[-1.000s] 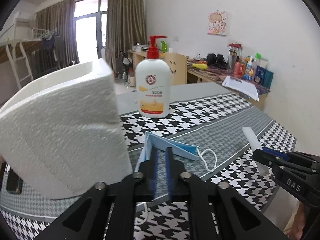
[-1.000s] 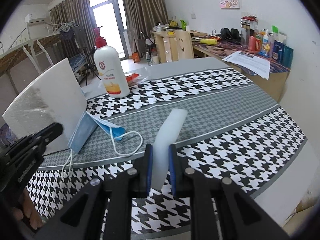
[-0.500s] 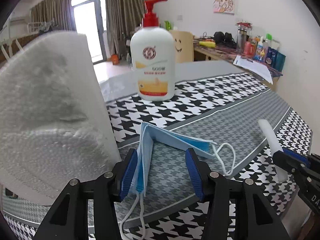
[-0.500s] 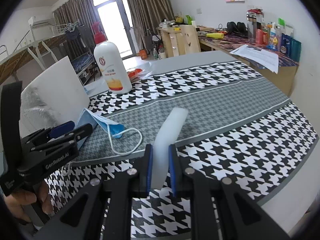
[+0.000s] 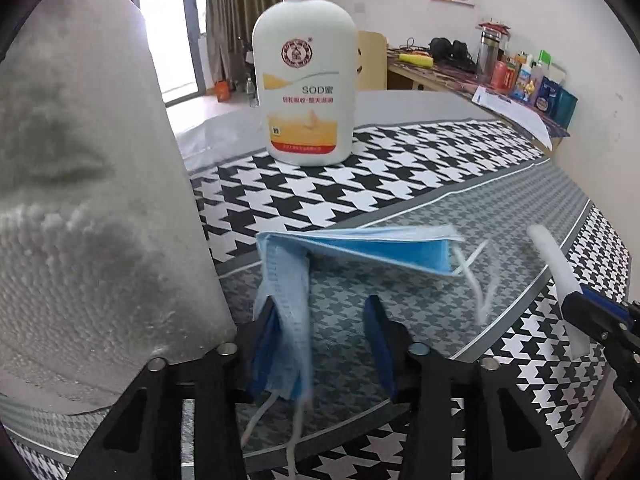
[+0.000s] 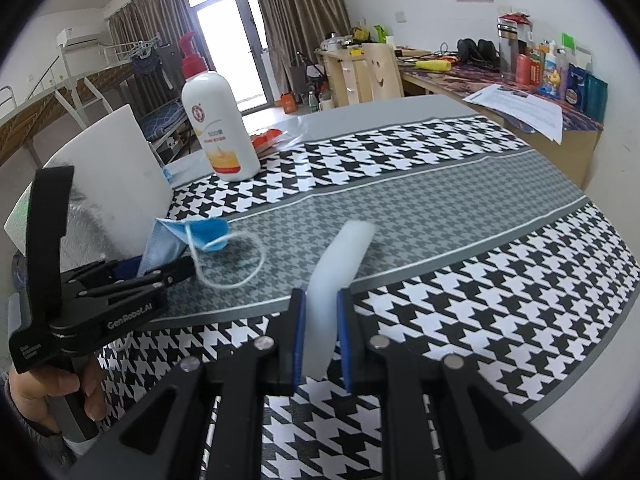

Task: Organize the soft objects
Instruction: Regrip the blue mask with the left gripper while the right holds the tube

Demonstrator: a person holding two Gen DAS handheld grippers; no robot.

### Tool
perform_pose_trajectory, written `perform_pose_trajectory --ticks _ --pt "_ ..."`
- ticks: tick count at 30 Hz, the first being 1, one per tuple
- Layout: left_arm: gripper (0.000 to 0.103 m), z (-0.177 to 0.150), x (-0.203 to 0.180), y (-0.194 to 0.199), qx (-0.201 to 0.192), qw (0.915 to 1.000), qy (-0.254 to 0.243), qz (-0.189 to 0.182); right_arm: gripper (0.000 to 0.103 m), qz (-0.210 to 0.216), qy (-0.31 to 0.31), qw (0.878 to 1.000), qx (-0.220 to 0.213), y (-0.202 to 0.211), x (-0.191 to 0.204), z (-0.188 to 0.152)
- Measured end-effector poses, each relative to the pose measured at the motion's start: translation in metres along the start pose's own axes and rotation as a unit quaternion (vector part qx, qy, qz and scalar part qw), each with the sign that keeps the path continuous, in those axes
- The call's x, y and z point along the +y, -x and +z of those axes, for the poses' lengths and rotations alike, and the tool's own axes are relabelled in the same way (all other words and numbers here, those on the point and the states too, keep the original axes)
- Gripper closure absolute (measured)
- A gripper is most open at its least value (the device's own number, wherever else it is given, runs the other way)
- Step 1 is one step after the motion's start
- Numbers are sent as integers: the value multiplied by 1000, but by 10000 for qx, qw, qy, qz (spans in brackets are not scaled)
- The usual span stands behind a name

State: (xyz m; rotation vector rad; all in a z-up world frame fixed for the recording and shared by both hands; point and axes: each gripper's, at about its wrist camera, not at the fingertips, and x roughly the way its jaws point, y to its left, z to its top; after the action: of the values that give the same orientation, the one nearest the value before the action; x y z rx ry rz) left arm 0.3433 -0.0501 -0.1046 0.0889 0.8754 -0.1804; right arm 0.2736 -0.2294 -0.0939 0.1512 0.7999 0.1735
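I see a white lotion bottle (image 5: 307, 80) with a red pump standing upright on the houndstooth-covered desk (image 5: 420, 168), curtains (image 6: 304, 12) behind.

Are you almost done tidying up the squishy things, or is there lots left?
Nothing looks put away. The right hand-held gripper is shut on the white foam strip. The left hand-held gripper stands open, with the blue face mask draped against one finger above the tablecloth. The big white foam block stands beside it. So all three soft things are left to sort.
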Motion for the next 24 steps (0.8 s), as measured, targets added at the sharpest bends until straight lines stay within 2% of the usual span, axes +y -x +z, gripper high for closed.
perform_pose_trajectory --ticks 3,5,7,13,24 --pt "74 0 1 1 -15 10000 3 42 84 -10 7 10000 3 0 0 0" --pt "88 -1 1 1 -48 9999 -45 150 84 -18 10 10000 14 0 -1 -1" --pt "94 -1 1 1 -58 9999 -48 136 84 -19 -3 10000 -6 2 -1 -1" --pt "98 -2 -2 7 -152 9998 -105 -28 84 -75 -17 10000 -63 10 -3 -4" --pt "99 -2 -9 58 -857 9961 -70 -201 84 -175 -9 9992 -349 35 -3 -4"
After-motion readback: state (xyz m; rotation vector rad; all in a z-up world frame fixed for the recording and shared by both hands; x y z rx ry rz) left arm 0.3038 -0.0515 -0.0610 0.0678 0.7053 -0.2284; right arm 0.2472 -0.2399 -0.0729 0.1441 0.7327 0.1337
